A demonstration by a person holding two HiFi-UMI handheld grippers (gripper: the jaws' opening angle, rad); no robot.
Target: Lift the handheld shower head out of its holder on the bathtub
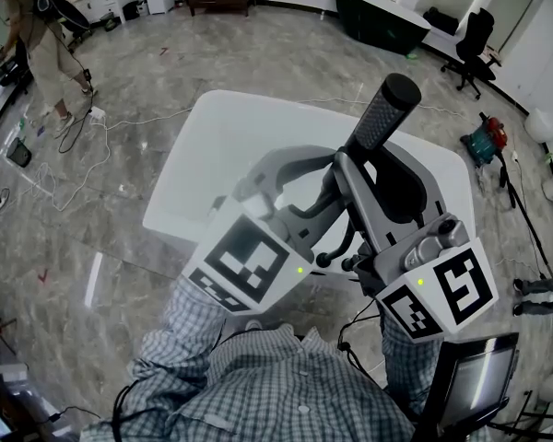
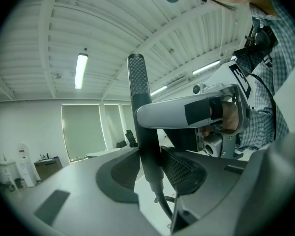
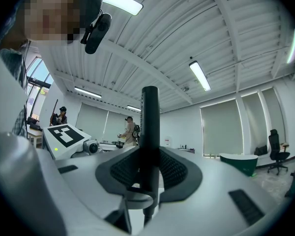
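The handheld shower head (image 1: pixel 385 110) is a black rod with a textured tip, standing upright over the white bathtub (image 1: pixel 249 145). My left gripper (image 1: pixel 335 168) reaches it from the left and my right gripper (image 1: pixel 376 175) from the right. In the left gripper view the rod (image 2: pixel 143 132) stands between the dark pads of my left gripper (image 2: pixel 150 173), its hose (image 2: pixel 162 205) hanging below. A white finger (image 2: pixel 187 113) of the right gripper crosses the rod higher up. In the right gripper view the rod (image 3: pixel 149 141) is clamped between the pads of my right gripper (image 3: pixel 148 173). No holder shows.
A person (image 1: pixel 41 44) stands at the far left among cables (image 1: pixel 74 155) on the marble floor. A dark green tub (image 1: pixel 378 17) and an office chair (image 1: pixel 470 44) are at the back. A red tool (image 1: pixel 487 138) lies at the right, a screen (image 1: pixel 479 376) at my lower right.
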